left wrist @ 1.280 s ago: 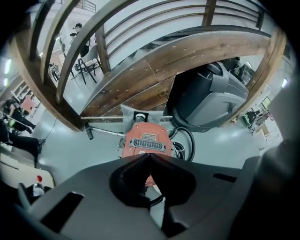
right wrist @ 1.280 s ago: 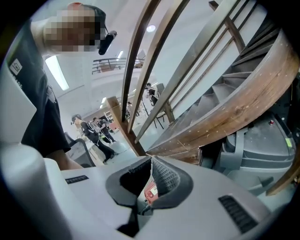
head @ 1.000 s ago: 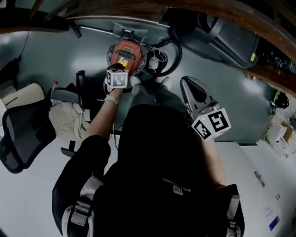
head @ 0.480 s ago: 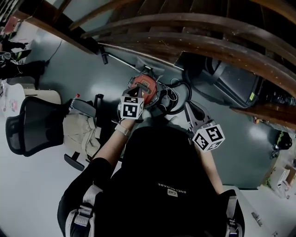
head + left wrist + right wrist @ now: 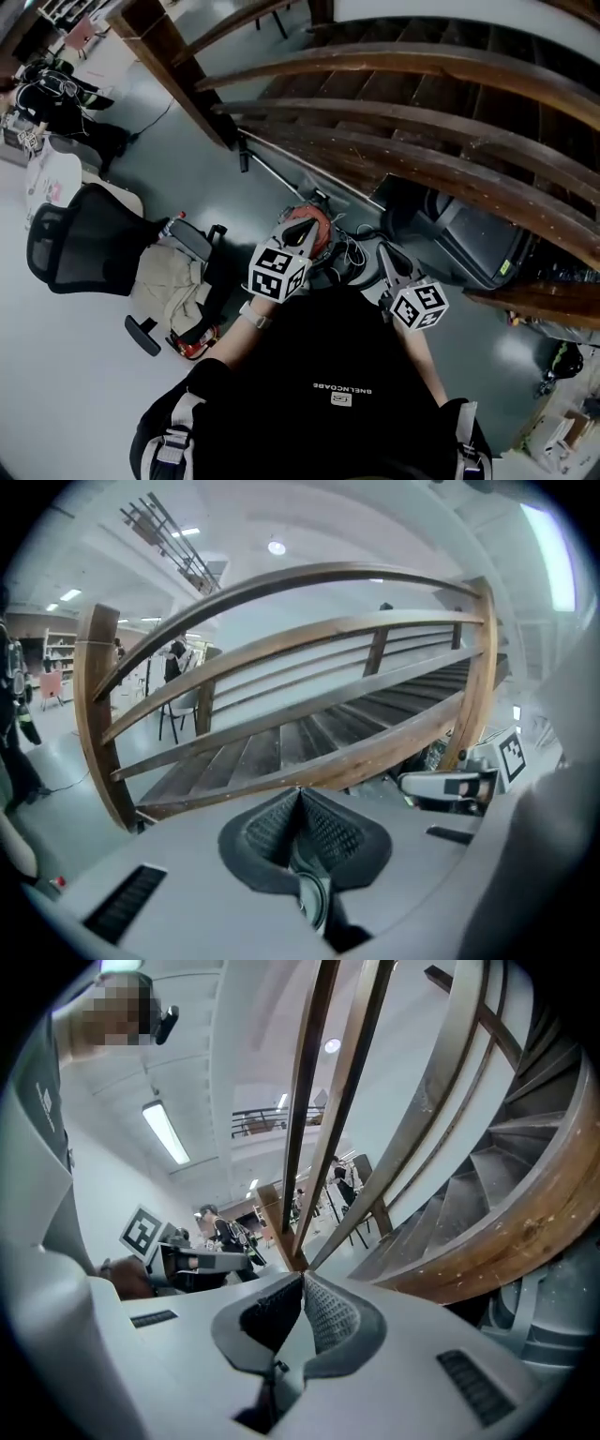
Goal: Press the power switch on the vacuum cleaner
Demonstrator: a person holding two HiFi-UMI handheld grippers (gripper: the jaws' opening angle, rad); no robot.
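Large open office or lab hall: broad wooden staircase [image 5: 309,733] with curved rails straight ahead of left claw [image 5: 300,791], grey floor [image 5: 187,159], mesh office chair [image 5: 75,248] off to its left, strip lights [image 5: 165,1132] overhead, people [image 5: 216,1226] standing far beyond right claw [image 5: 303,1279].

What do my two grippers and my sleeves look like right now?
Both the left gripper and right gripper are light grey with dark, ridged, pointed jaw pads; each carries a white cube with black square markers. The person wears a black short-sleeved top with a small chest logo, grey shoulder straps and a pale wristband on the left.
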